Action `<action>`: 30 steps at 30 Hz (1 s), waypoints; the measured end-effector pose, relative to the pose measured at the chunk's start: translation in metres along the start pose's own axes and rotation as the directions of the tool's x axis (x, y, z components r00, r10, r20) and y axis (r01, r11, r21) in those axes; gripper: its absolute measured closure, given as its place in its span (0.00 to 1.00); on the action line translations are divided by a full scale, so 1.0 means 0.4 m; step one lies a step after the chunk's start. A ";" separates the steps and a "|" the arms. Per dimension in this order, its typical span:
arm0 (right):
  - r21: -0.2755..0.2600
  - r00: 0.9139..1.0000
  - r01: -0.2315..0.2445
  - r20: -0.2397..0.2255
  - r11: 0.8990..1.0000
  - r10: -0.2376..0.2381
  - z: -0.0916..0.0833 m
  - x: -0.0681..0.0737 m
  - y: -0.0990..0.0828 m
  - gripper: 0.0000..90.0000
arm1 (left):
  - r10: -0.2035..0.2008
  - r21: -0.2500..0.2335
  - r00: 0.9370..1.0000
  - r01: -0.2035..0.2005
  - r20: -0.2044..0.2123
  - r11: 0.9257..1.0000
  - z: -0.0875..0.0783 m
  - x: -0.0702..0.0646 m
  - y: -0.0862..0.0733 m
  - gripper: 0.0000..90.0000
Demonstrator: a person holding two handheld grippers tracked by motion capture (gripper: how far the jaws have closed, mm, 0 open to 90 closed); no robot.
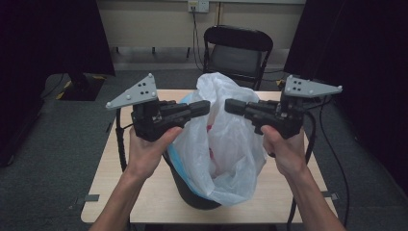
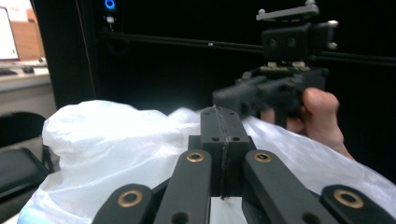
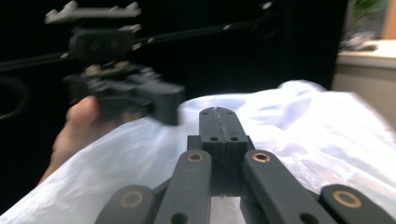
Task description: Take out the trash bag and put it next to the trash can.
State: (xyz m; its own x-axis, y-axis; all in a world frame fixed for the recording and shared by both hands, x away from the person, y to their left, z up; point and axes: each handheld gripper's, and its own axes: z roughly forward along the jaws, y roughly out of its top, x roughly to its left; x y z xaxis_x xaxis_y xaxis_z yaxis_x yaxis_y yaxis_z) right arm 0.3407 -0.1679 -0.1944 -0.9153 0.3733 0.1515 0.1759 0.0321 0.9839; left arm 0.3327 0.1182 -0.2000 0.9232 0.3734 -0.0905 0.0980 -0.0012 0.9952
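The left gripper (image 1: 206,107) hovers level above the tabletop (image 1: 144,192), its long axis running across the table and its tip pointing right, toward the other gripper. Its 2 jaws are pressed flat together with nothing between them, as the left gripper view confirms.

Between and below the 2 grippers stands the white plastic bag (image 1: 226,144), upright, its long axis vertical and its mouth gaping upward and toward the person. It is thin, translucent and crinkled, with its far edge rising in a peak. Something red shows dimly inside; what it is cannot be told. The bag lines a dark round bin (image 1: 192,195) near the front edge of the tabletop, and a pale blue layer (image 1: 175,156) shows at the bin's left rim.

The right gripper (image 1: 230,106) points left, level, its jaws likewise fully closed and empty, its tip just apart from the left one.

A black folding chair (image 1: 238,50) stands beyond the table.
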 end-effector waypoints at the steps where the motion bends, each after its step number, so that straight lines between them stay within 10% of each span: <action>1: 0.009 1.000 -0.002 -0.008 1.000 0.002 0.003 0.002 -0.010 1.00 | -0.009 -0.003 1.000 0.009 0.000 1.000 0.006 0.004 -0.006 1.00; 7: 0.072 0.999 -0.011 -0.043 0.997 0.014 0.032 0.000 -0.043 0.97 | -0.038 -0.005 0.999 0.038 0.024 0.999 0.028 0.020 -0.014 1.00; 14: 0.097 0.995 -0.058 -0.072 0.994 0.065 0.056 0.000 -0.064 0.53 | -0.030 0.011 0.999 0.030 0.033 0.999 0.039 0.013 -0.022 1.00; 19: 0.107 0.988 -0.092 -0.114 0.990 0.104 0.071 -0.002 -0.069 0.44 | -0.027 0.020 0.999 0.027 0.038 0.999 0.056 0.013 -0.029 1.00; 21: 0.120 0.990 -0.081 -0.102 0.990 0.093 0.079 0.000 -0.069 0.48 | -0.025 0.027 0.999 0.024 0.046 0.999 0.063 0.012 -0.030 1.00; 26: 0.125 0.998 -0.031 -0.059 0.992 0.038 0.089 0.006 -0.071 0.97 | -0.034 0.008 0.996 0.034 0.077 0.999 0.058 0.013 -0.027 1.00; 30: 0.101 0.998 -0.006 -0.057 0.995 0.011 0.075 0.004 -0.052 1.00 | -0.024 -0.008 0.999 0.024 -0.030 1.000 0.029 0.018 -0.015 0.40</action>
State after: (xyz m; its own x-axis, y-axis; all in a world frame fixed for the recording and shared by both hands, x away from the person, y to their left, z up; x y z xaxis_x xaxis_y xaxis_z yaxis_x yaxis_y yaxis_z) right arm 0.3464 -0.1402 -0.2175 -0.9324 0.3200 0.1678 0.2166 0.1233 0.9684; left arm 0.3430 0.1101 -0.2070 0.9091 0.4009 -0.1134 0.1171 0.0152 0.9930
